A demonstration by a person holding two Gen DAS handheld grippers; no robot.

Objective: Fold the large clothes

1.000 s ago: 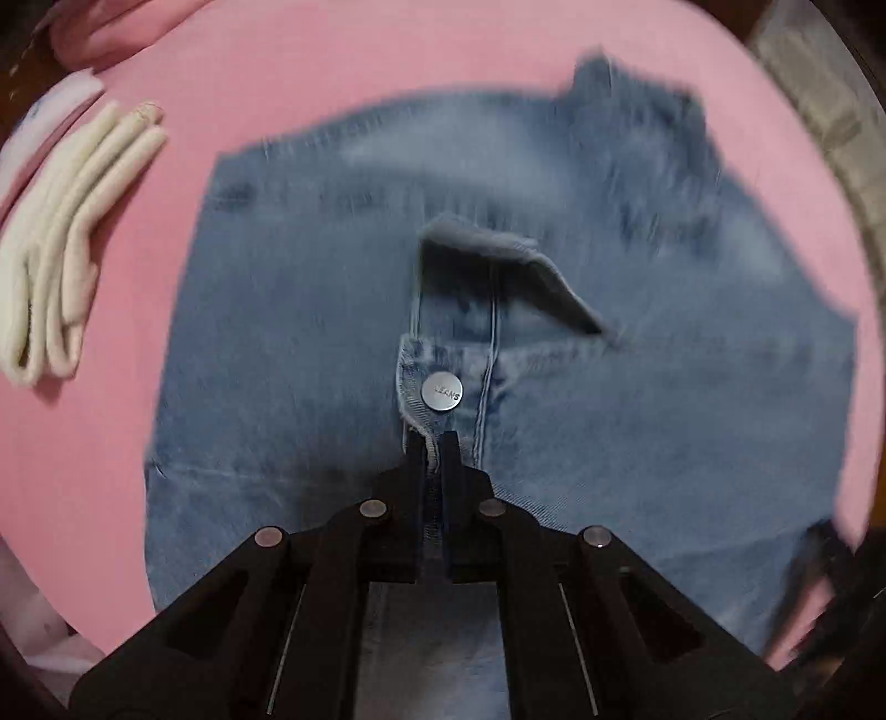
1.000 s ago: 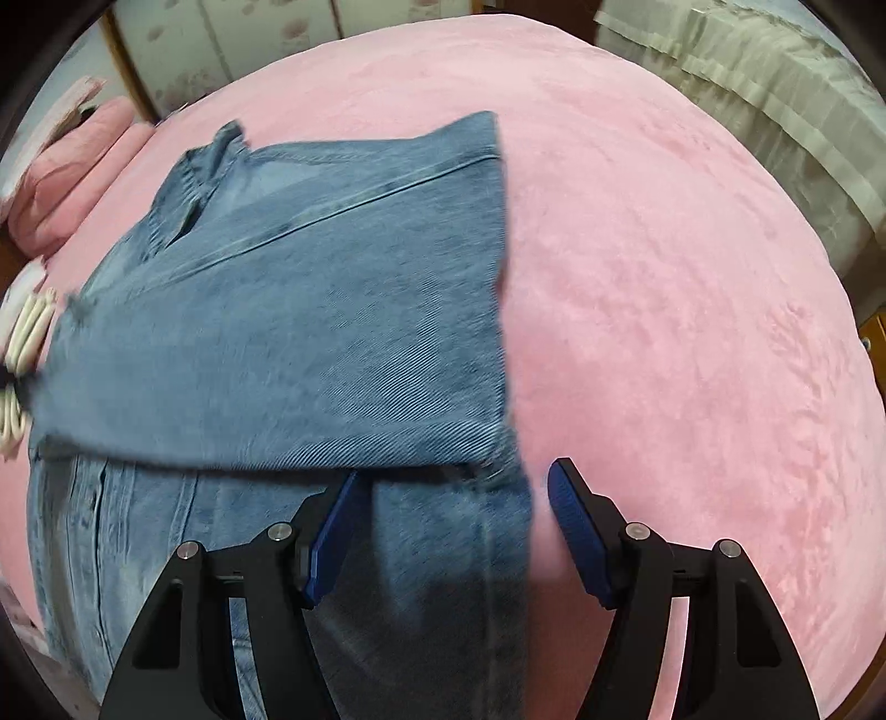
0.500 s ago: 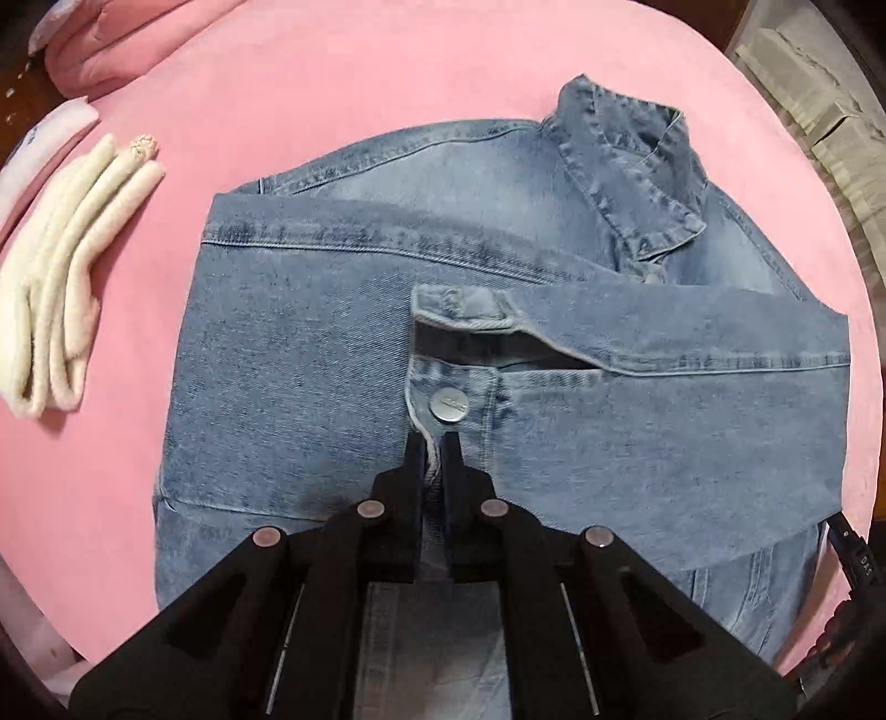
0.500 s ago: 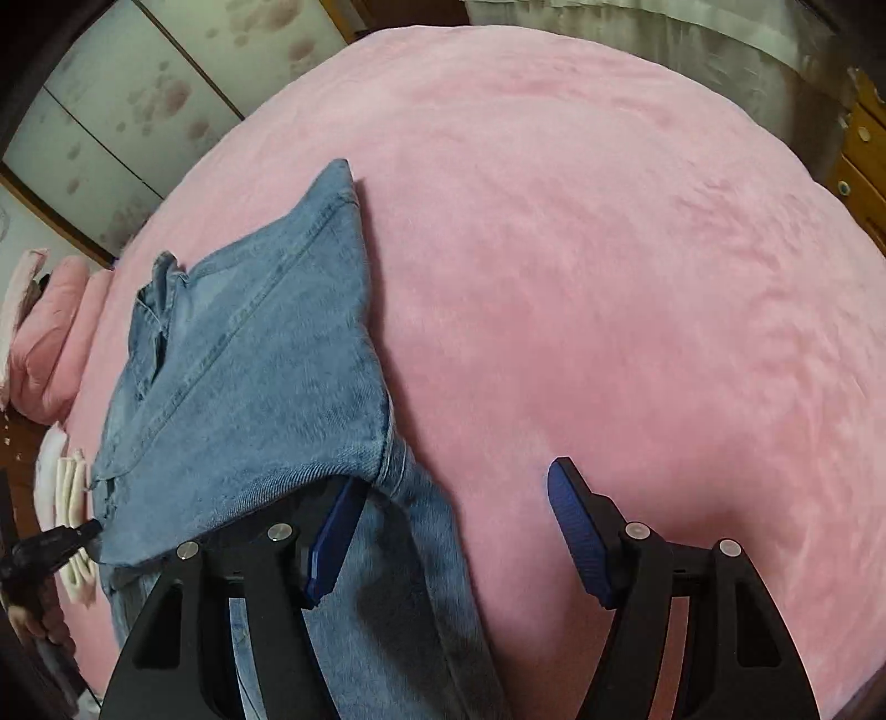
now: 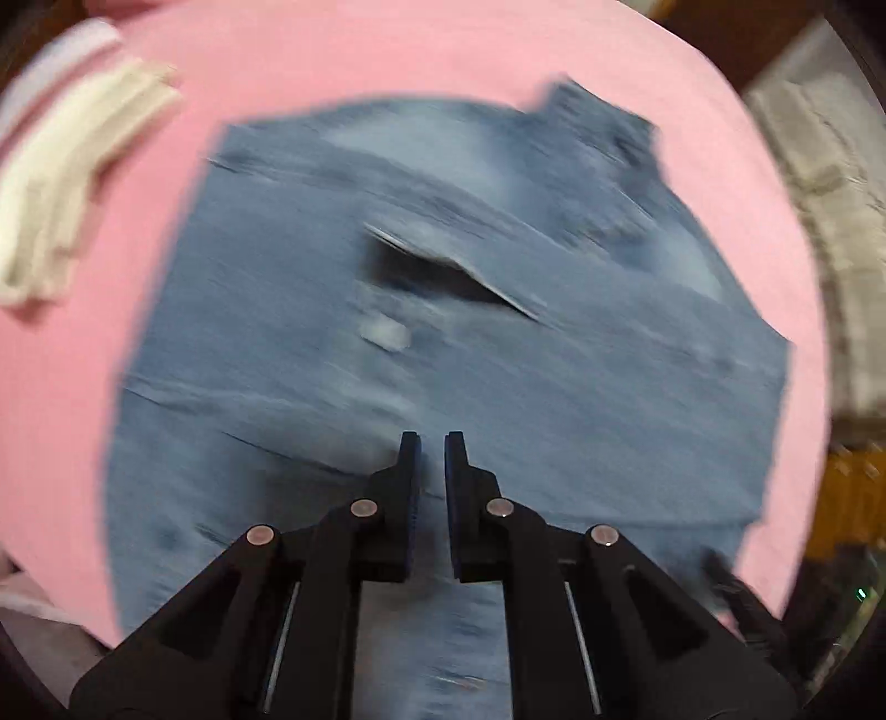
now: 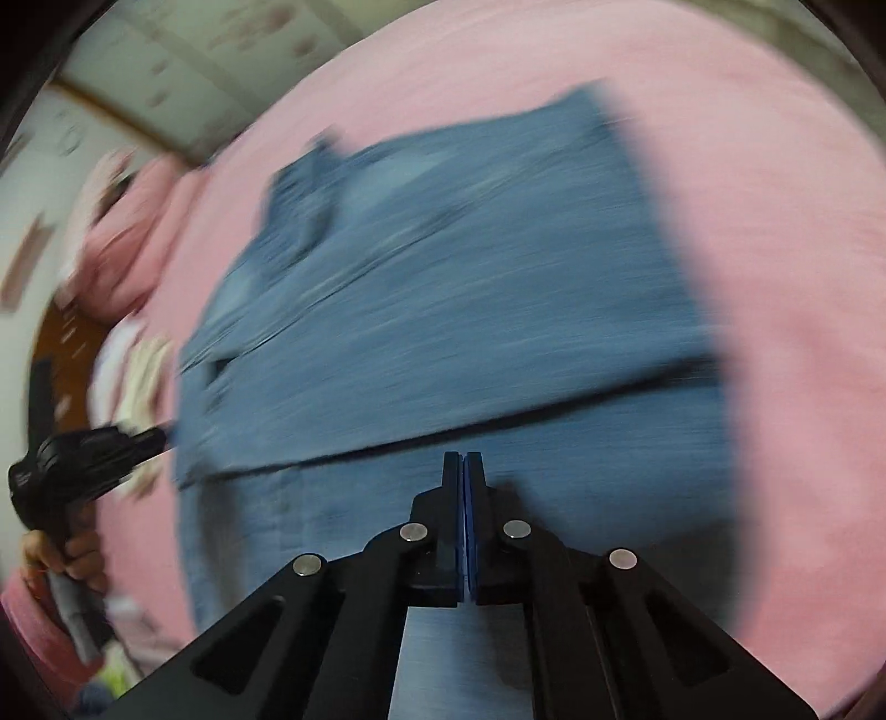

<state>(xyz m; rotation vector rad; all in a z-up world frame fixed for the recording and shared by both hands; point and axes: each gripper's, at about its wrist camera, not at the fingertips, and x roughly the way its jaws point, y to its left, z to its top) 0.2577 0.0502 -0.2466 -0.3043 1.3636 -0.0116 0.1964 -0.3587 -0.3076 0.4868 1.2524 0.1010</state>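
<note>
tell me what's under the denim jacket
The denim jacket lies on a pink cover, which shows all around it. Its sleeve is folded over its own front. Anything else beneath is hidden by the cloth.

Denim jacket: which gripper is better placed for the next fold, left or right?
Probably right: the right gripper is closed low over the denim jacket, below the folded layer; the left gripper hovers open mid-jacket.

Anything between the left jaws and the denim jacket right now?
Nothing visible. The left gripper hangs directly over the denim jacket, jaws slightly apart with only denim beyond them. The cream cloth lies off to the side on the pink blanket, clear of the jacket.
</note>
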